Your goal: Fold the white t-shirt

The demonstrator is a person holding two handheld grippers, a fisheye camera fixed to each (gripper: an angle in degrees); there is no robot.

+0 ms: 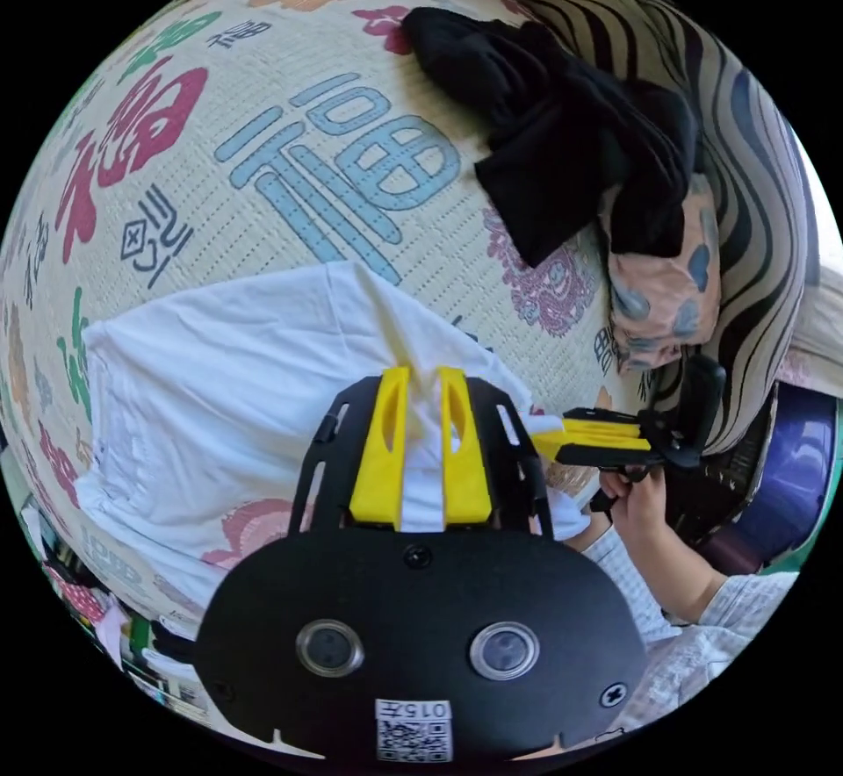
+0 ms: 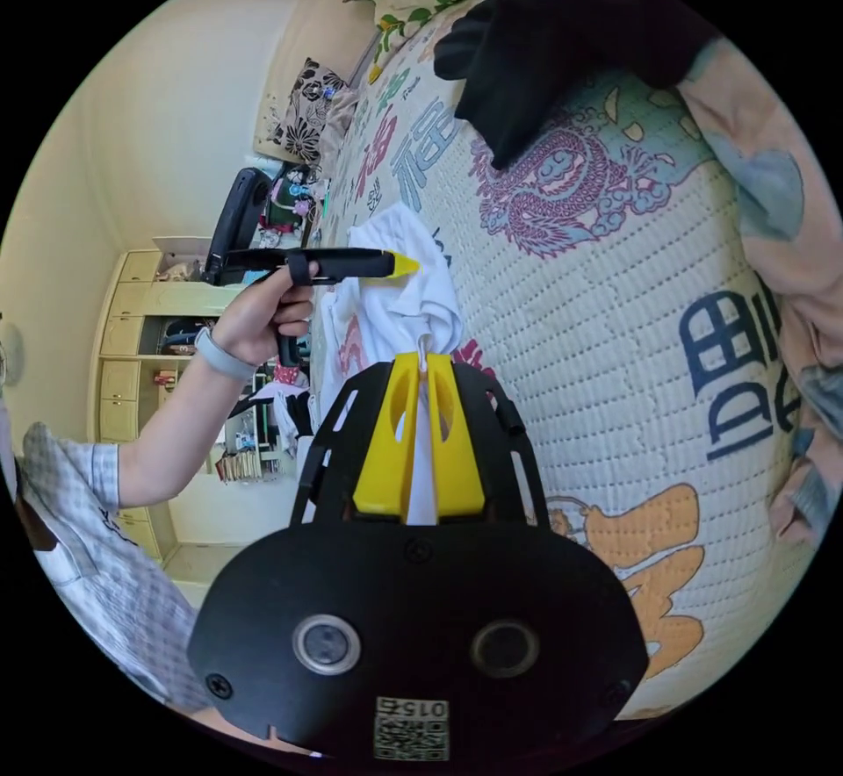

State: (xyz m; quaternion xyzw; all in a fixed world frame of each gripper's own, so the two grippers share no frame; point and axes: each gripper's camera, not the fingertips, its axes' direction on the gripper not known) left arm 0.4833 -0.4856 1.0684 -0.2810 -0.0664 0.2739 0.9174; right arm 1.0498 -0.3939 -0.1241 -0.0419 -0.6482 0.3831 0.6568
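The white t-shirt point(image 1: 219, 390) lies spread on a patterned mat point(image 1: 290, 161), one part lifted toward me. My left gripper point(image 1: 420, 377) is shut on a fold of the white cloth, which runs between its yellow jaws. To its right the right gripper point(image 1: 549, 438) is held by a hand, pinching the shirt's edge. In the right gripper view my right gripper point(image 2: 423, 363) is shut on a thin strip of the t-shirt point(image 2: 408, 298). The left gripper point(image 2: 399, 265) shows there too, held by a hand, its yellow tip on the cloth.
A black garment point(image 1: 562, 135) lies heaped on the mat beyond the shirt, against a striped cushion point(image 1: 746, 223). A peach patterned cloth point(image 1: 667, 284) sits beside it. Cabinets point(image 2: 140, 319) and a cream wall stand past the bed's edge.
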